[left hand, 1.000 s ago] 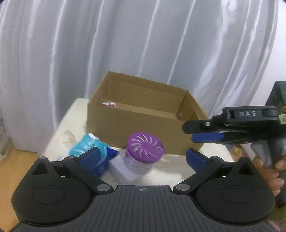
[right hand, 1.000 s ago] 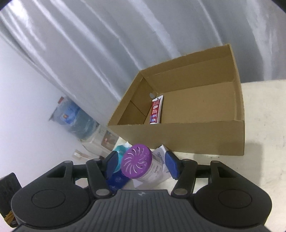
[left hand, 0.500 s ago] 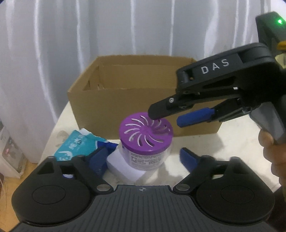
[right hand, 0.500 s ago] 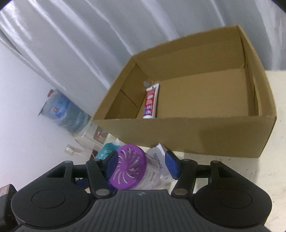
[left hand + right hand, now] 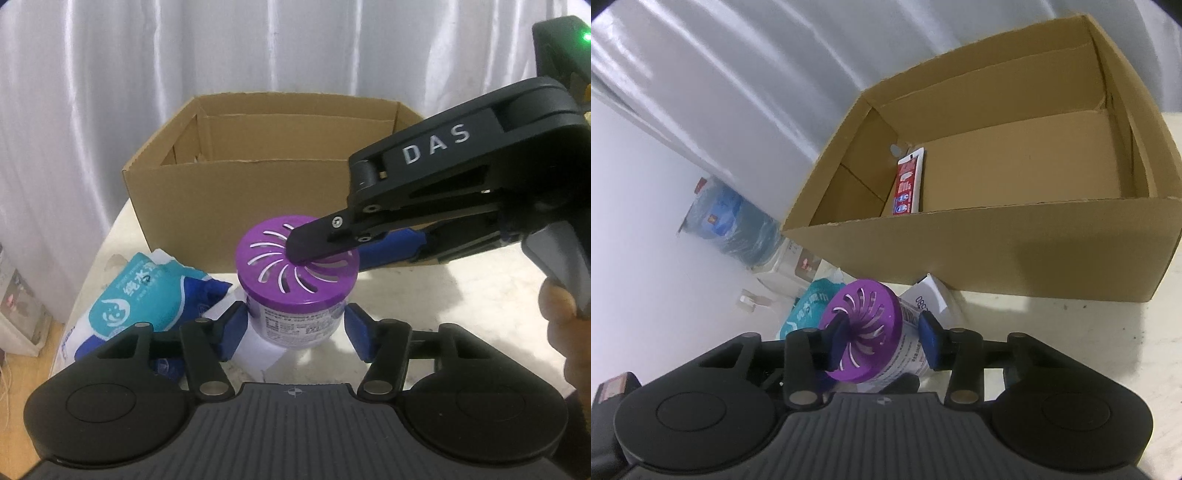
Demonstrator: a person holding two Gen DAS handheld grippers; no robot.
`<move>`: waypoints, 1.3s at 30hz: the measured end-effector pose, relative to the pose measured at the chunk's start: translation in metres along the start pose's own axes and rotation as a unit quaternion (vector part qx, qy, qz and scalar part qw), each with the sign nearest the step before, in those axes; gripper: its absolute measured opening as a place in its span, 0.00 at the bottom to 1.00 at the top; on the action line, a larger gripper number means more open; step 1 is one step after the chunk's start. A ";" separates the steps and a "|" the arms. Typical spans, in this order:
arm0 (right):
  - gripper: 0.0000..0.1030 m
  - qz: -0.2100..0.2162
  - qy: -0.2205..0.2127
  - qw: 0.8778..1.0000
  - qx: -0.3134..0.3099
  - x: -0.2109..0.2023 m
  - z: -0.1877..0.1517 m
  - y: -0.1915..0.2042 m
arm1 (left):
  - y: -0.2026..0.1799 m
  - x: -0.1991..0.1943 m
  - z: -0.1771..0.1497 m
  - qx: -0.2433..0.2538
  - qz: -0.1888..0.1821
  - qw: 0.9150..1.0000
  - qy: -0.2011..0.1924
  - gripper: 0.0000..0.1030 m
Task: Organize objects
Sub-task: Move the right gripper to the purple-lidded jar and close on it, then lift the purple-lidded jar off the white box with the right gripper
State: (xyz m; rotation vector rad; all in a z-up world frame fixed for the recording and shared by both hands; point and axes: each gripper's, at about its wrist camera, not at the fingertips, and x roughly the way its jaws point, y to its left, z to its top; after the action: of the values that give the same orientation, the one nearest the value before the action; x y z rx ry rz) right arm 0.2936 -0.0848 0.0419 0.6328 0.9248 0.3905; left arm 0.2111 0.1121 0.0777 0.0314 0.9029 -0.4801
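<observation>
**Jar grip from above: slip risk**

Right gripper [image 5: 882,341] over purple-lidded jar [image 5: 297,284], blue pads on either side, one across lid, other at label; firm contact can't be confirmed. Left gripper [image 5: 295,334] wide open, straddling jar base w/o touching. Jar upright on table [image 5: 461,291], in front of cardboard box [image 5: 997,236], beside wipes pack [image 5: 147,288]. Long axis vertical, vented lid up. Could tip or squirt out if squeezed off-centre on rounded lid edge.
</observation>
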 end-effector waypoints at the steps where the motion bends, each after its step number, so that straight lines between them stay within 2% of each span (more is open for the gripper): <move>1: 0.43 -0.002 0.000 1.000 -0.002 -0.001 -0.001 0.000 | 0.001 0.001 0.000 -0.003 -0.002 1.000 0.000 0.55; 14: 0.43 -0.003 0.007 1.000 0.005 -0.002 -0.001 -0.001 | -0.004 0.015 0.000 0.022 0.008 1.000 0.013 0.60; 39: 0.44 -0.005 0.009 1.000 0.013 -0.002 -0.003 -0.001 | -0.010 0.016 -0.002 0.036 0.024 0.999 0.016 0.61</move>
State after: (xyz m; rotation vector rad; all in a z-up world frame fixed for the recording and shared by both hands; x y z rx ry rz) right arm 0.2900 -0.0853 0.0410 0.6497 0.9508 0.3756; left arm 0.2141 0.0975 0.0659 0.1267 0.9133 -0.4691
